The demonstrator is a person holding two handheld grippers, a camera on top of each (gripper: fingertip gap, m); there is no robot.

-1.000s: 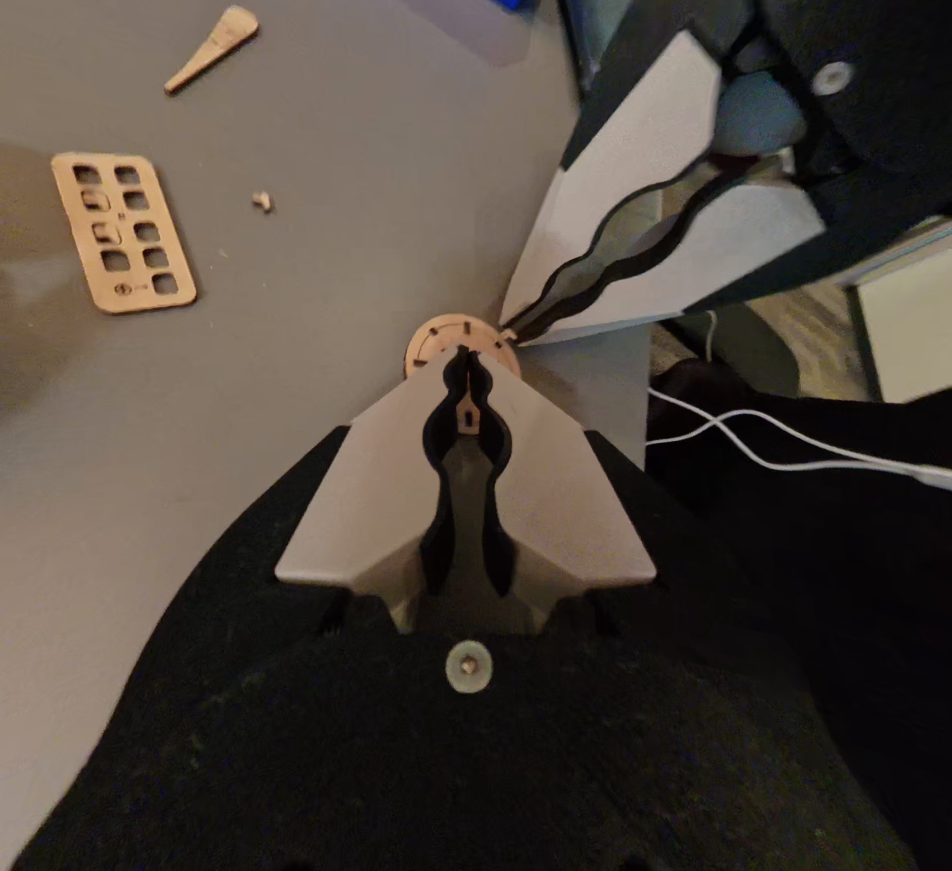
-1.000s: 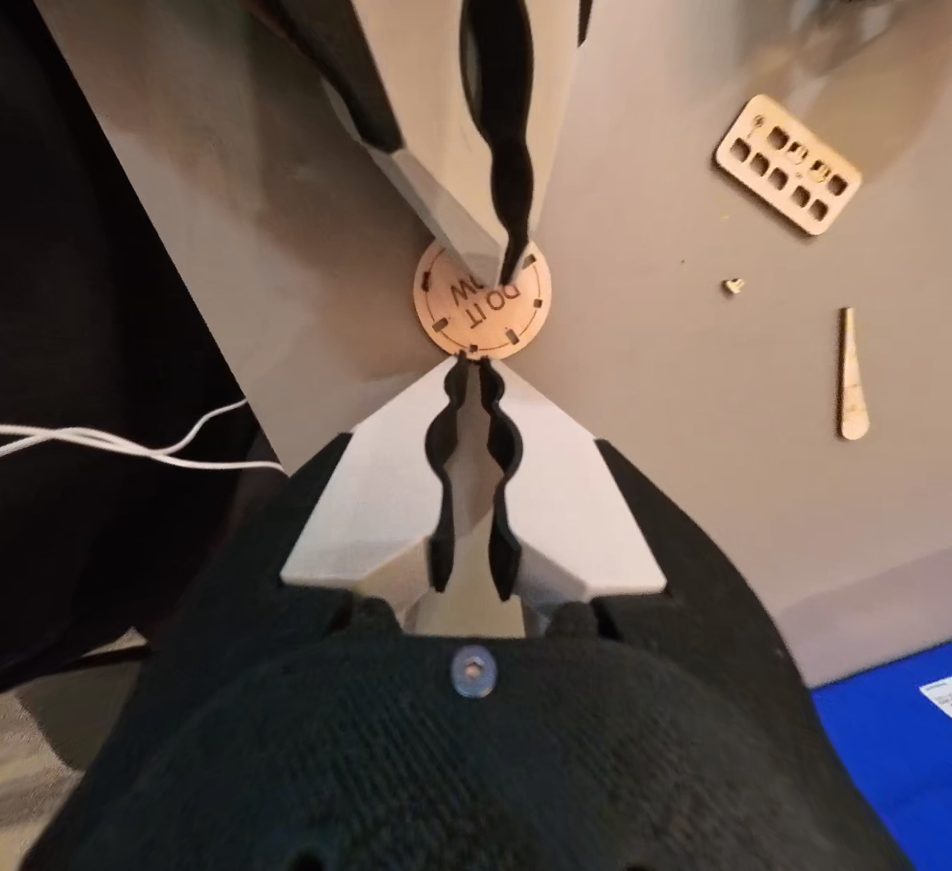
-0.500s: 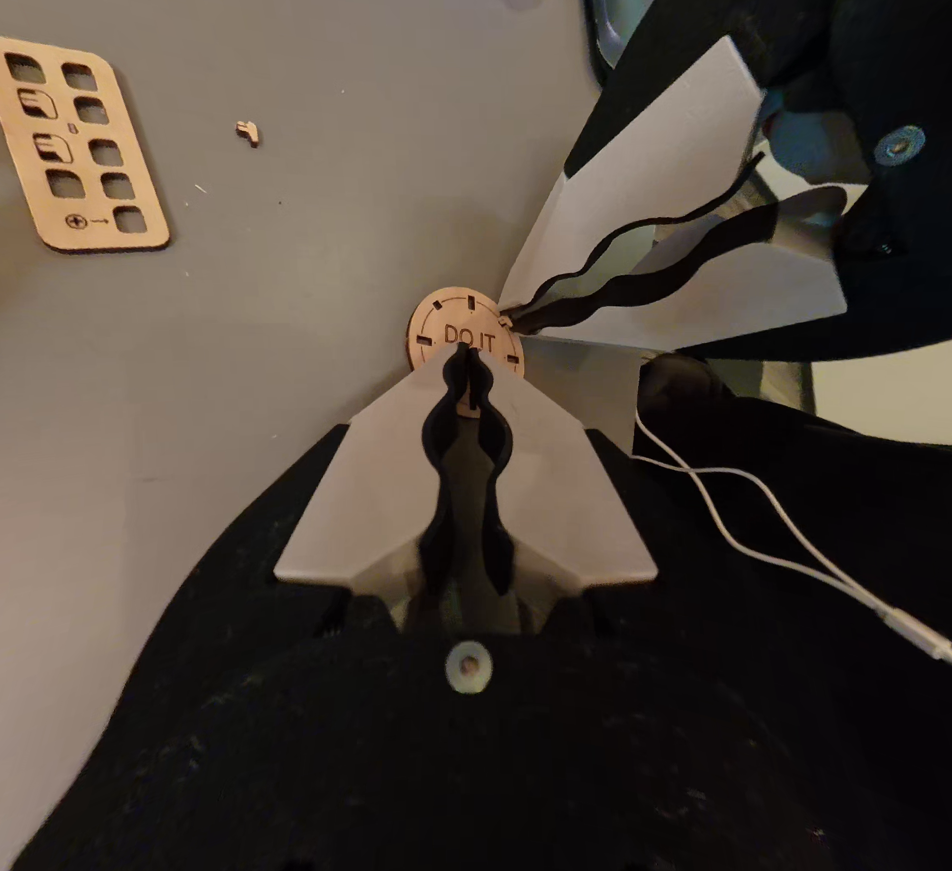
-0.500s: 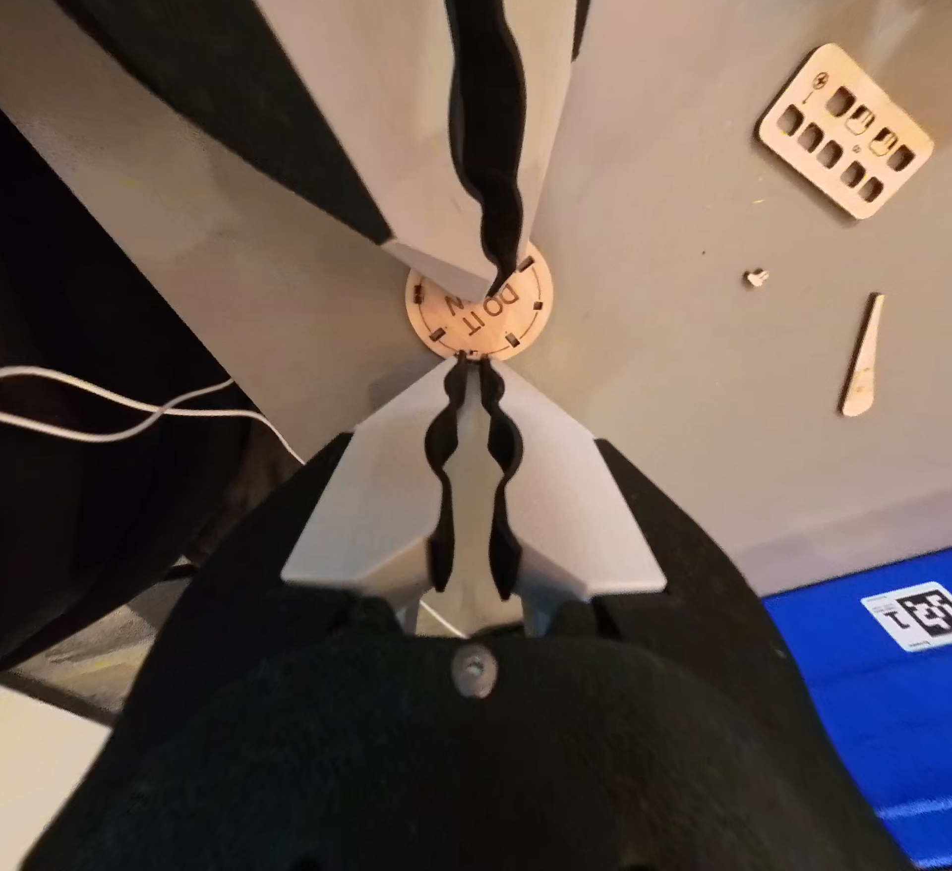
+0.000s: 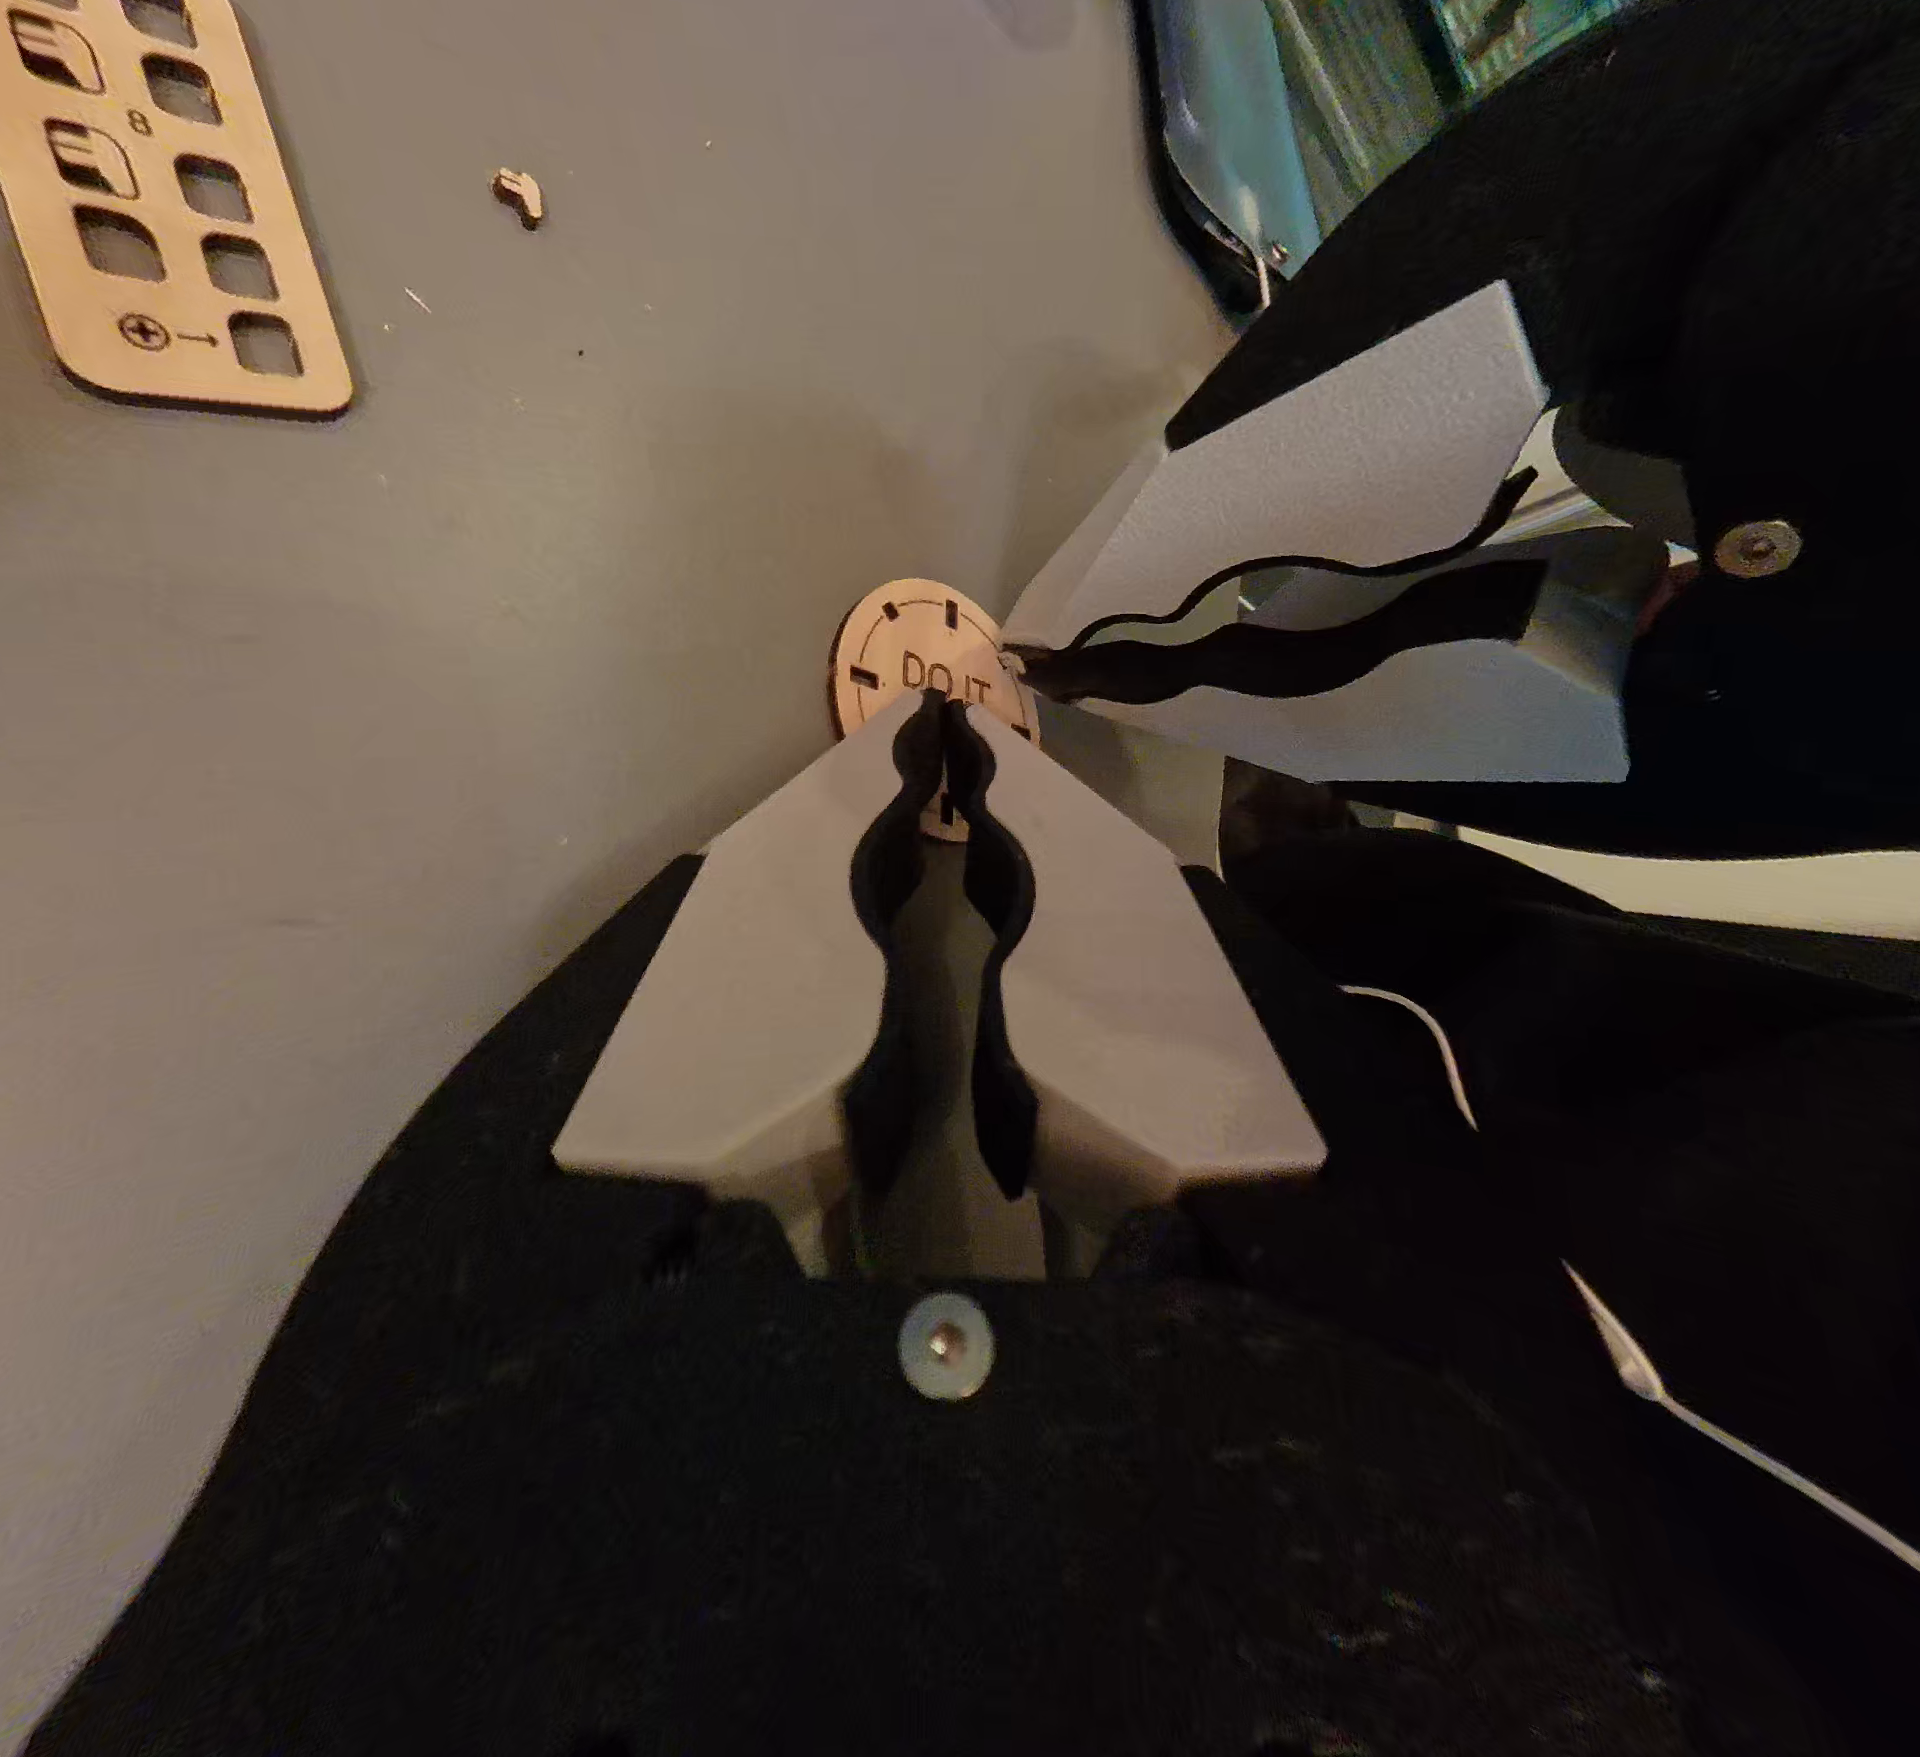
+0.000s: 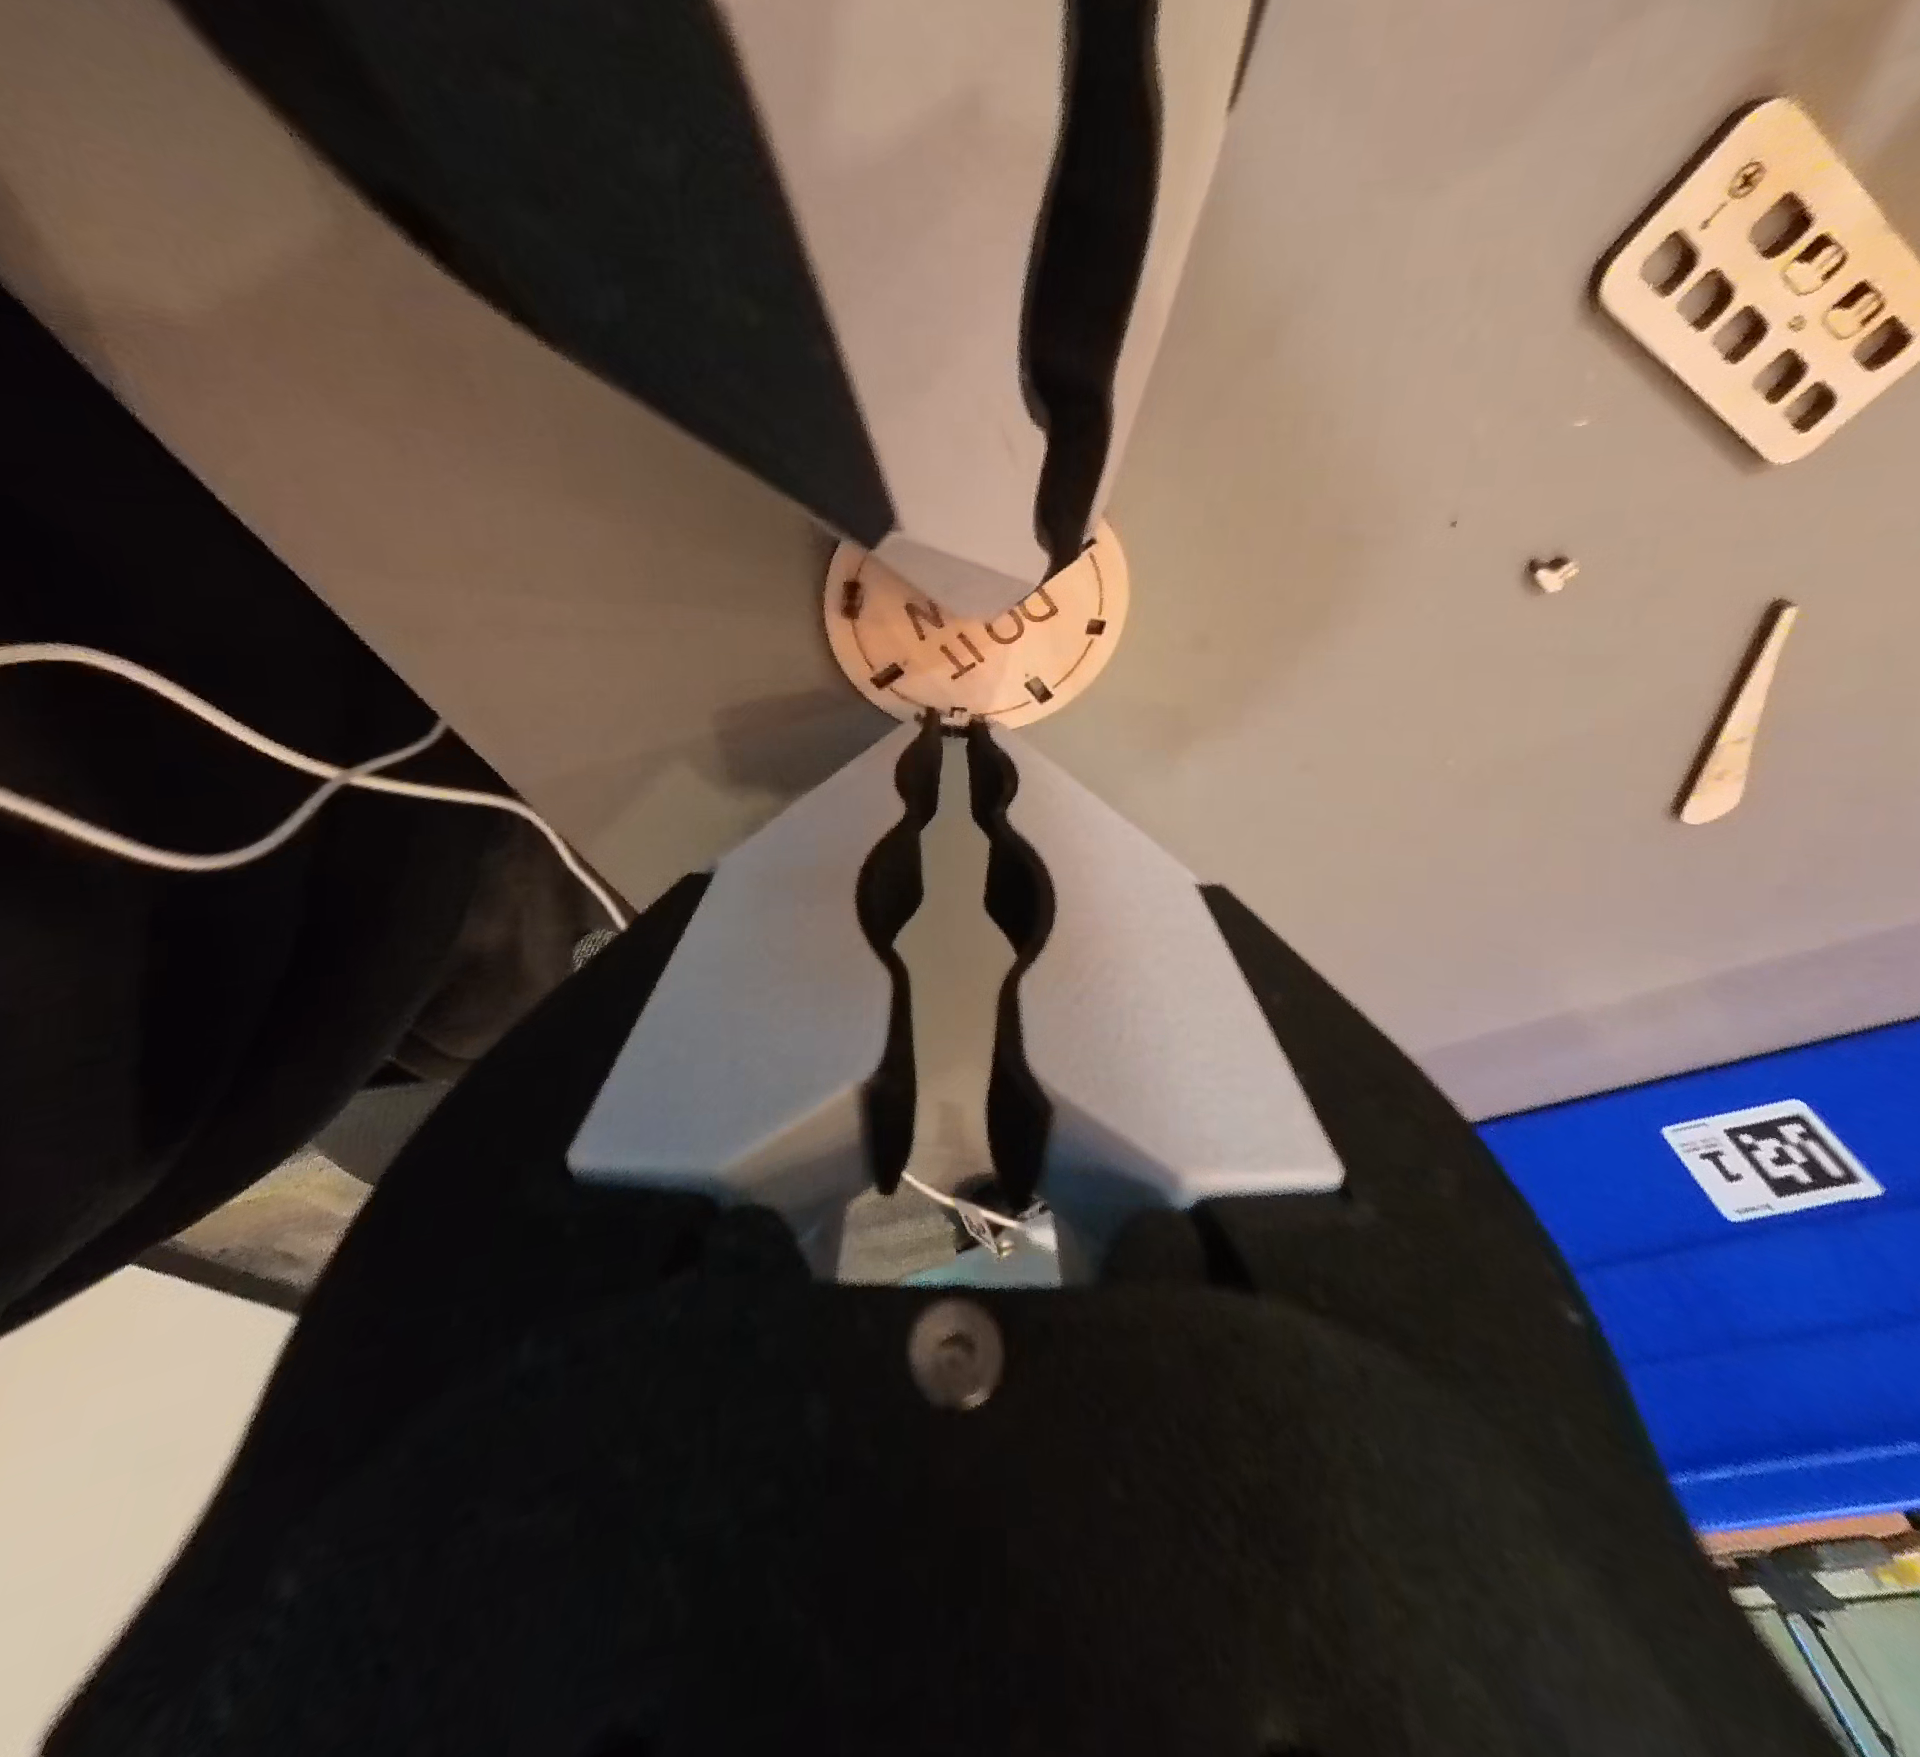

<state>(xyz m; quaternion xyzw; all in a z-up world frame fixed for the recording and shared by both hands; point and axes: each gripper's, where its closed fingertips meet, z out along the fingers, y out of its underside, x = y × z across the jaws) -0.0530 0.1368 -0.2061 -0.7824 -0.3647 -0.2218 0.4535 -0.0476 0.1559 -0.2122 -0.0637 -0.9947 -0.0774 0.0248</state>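
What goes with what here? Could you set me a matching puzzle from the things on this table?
Things:
1. round wooden disc
2. rectangular wooden sheet
3. tapered wooden stick
4. white cable

Descriptions:
A. runs beyond the edge of the grey table
B. lies just below the tiny loose wooden piece in the right wrist view
C. has small slots spaced around its rim
D. is pierced by rows of rounded holes

Pairs: 1-C, 2-D, 3-B, 4-A

A round, pale wooden disc (image 5: 914,658) lies flat on the grey table (image 5: 623,460), near its edge (engraved ring, small slots around the rim). A tiny pale wooden piece (image 6: 954,718) sits at the disc's rim, pinched between the right gripper (image 6: 954,728) fingertips.
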